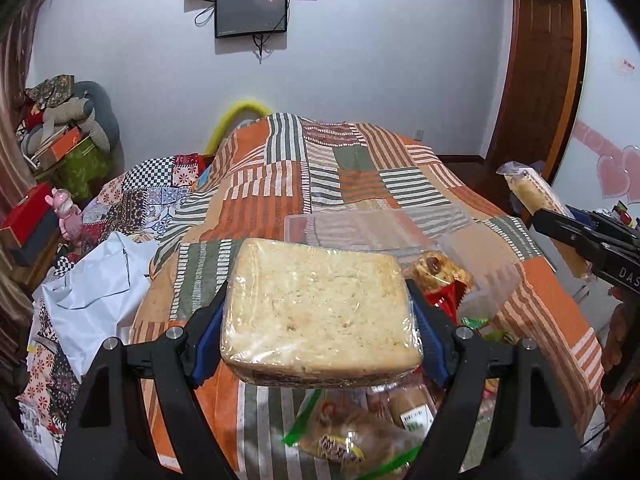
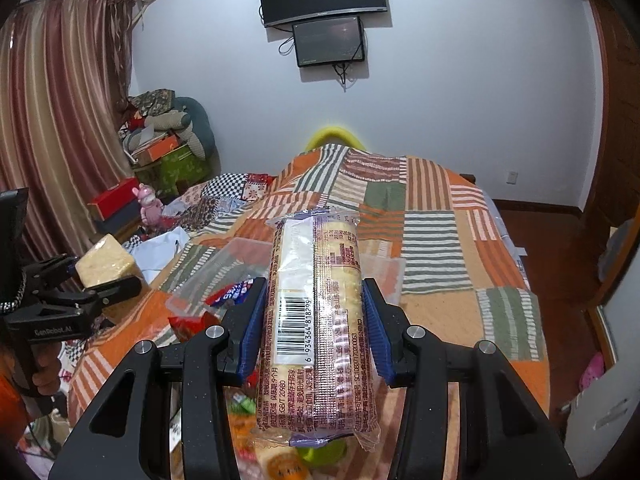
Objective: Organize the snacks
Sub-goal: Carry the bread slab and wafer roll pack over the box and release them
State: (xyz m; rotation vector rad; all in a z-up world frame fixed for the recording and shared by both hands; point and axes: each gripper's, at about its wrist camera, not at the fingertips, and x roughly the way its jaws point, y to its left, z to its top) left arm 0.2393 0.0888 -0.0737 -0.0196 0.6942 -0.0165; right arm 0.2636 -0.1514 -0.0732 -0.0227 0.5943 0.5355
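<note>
- Slippage is the main risk for the left gripper (image 1: pixel 318 316): it is clamped on a wrapped square cake (image 1: pixel 320 308), held in the air above the bed (image 1: pixel 360 168), and the slick film under its blue pads could let the cake slide out.
- Crushing is the opposite danger; the cake looks soft, so a harder squeeze would probably dent it.
- Right gripper (image 2: pixel 314 320) grasps a long packet of biscuits (image 2: pixel 316 320) around its middle, also held above the bed. The packet sticks out well past both ends of the pads, so a quick swing could make it pivot or snap the biscuits inside.
- Clear plastic box (image 1: pixel 384 236) lies on the bed just beyond the loose snacks (image 1: pixel 436 276); being see-through, its rim is easy to misjudge, and a packet could catch on it.
- Both grippers hang near each other, so a shared move toward the box risks a knock.
</note>
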